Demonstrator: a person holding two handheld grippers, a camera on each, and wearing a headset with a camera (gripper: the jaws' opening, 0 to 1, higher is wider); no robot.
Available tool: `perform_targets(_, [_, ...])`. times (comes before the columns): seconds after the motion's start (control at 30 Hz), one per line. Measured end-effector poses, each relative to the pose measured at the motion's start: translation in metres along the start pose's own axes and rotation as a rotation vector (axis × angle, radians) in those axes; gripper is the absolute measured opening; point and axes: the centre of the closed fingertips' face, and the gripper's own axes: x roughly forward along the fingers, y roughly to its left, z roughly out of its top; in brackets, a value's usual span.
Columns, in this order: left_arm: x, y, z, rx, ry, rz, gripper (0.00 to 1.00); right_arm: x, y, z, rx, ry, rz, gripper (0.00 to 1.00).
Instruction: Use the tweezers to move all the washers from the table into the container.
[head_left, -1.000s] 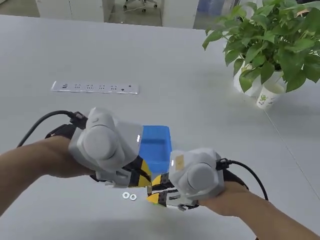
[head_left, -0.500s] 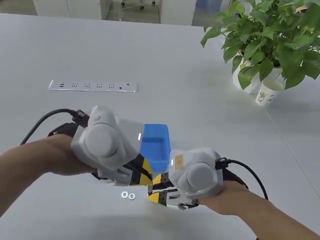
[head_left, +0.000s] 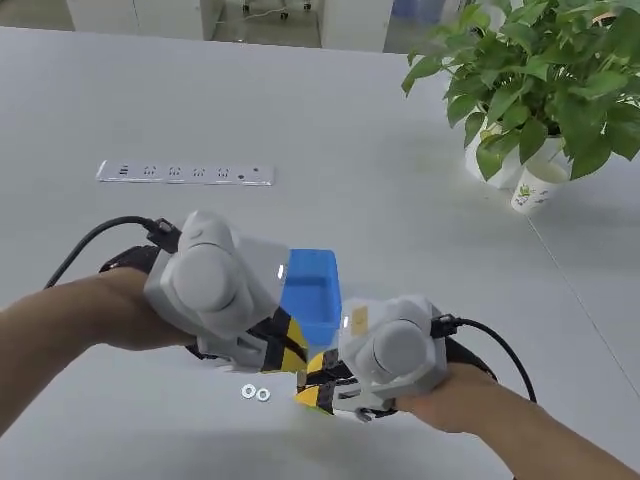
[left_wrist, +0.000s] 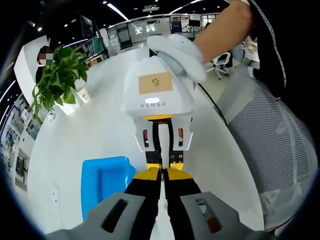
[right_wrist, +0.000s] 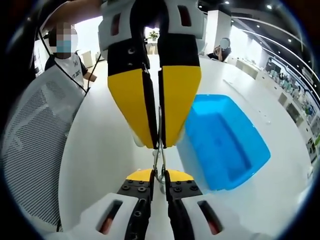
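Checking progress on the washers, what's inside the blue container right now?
The right gripper view shows the blue container with a bare floor, no washers in sight. The left gripper covers one corner with a yellow jaw. Two washers lie on the table.

- The left gripper (left_wrist: 161, 176) is seen with its yellow-tipped fingers (left_wrist: 148, 175) pressed together.
- The right gripper (left_wrist: 162, 161) is met tip to tip.
- A blue container (left_wrist: 102, 182) is set on the white worktop (left_wrist: 100, 130), just left.
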Motion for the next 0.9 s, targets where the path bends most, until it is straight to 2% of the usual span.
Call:
perform_targets(0.63, [-0.002, 0.001, 0.003, 0.001, 0.004, 0.0, 0.06, -0.003, -0.001, 0.001, 0.012, -0.006, -0.004, 0.11])
perform_targets(0.9, [-0.012, 0.002, 0.01, -0.003, 0.0, -0.005, 0.06, -0.011, 0.0, 0.01, 0.007, -0.008, 0.01, 0.11])
